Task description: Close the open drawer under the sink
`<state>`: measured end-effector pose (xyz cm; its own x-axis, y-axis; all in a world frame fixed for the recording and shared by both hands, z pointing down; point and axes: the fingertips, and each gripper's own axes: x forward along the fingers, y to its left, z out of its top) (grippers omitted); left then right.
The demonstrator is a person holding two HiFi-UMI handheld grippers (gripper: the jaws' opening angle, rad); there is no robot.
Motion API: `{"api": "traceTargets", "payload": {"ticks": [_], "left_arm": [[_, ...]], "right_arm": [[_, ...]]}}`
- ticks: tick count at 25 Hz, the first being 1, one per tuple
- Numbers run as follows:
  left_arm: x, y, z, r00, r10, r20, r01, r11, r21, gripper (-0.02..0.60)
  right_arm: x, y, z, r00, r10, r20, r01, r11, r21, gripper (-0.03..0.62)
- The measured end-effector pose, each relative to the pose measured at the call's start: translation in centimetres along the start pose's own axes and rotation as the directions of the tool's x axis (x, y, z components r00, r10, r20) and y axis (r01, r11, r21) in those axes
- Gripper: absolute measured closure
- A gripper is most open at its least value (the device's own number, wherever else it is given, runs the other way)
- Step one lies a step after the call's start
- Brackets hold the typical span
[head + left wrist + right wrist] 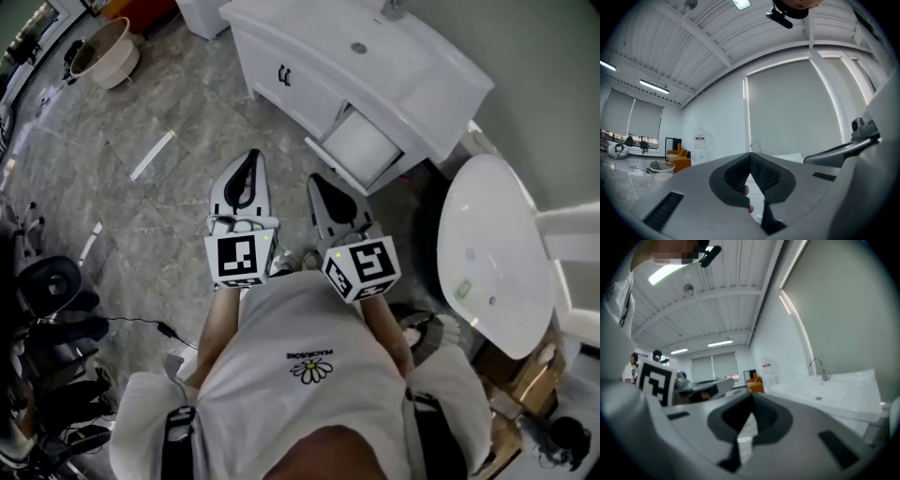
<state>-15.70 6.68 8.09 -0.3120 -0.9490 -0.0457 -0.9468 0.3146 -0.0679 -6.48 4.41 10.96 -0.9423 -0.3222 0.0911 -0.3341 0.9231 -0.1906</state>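
Head view, one open drawer (pixel 361 145), two grippers (pixel 249 161) (pixel 319 186)

A large studio hall: freestanding sink vanity (pixel 319 28), stone-tile floor (pixel 141 216), office chairs (pixel 52 281), orange sofa (pixel 677 159).

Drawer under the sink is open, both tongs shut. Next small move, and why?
Probably ease the right tongs forward onto the front panel of the drawer. It stands pulled out of the vanity, its front just ahead of those tongs and not yet touched; their shut tips can push. The left tongs sit off to the drawer's side.
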Motion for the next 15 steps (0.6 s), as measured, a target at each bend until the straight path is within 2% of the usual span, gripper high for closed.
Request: {"api": "traceTargets", "payload": {"ticks": [4,8,10,13,15], "left_arm": [[2.4,-3.0,0.6,0.996,-0.077,0.034,0.076,0.997,0.015,0.56],[5.2,-6.8,0.9,0.983,-0.164,0.086,0.166,0.986,-0.01,0.56],[6.7,-8.7,1.2,0.966,-0.234,0.11,0.238,0.971,-0.023,0.56],[8.7,-11.2,1.8,0.939,-0.319,0.126,0.327,0.944,-0.045,0.56],[9.9,-12.3,2.5,0.918,-0.375,0.129,0.382,0.924,-0.032,0.56]], "right_arm": [[-1.3,-2.9,0.1,0.997,-0.073,0.022,0.073,0.997,0.009,0.565],[-2.7,-6.8,0.8,0.979,-0.196,0.045,0.197,0.98,-0.01,0.565],[-3.7,-8.9,1.7,0.957,-0.276,0.094,0.278,0.96,-0.014,0.565],[-5.1,-11.8,2.1,0.904,-0.412,0.115,0.411,0.911,0.026,0.565],[-5.9,-13.1,2.7,0.867,-0.482,0.129,0.48,0.876,0.048,0.565]]}}
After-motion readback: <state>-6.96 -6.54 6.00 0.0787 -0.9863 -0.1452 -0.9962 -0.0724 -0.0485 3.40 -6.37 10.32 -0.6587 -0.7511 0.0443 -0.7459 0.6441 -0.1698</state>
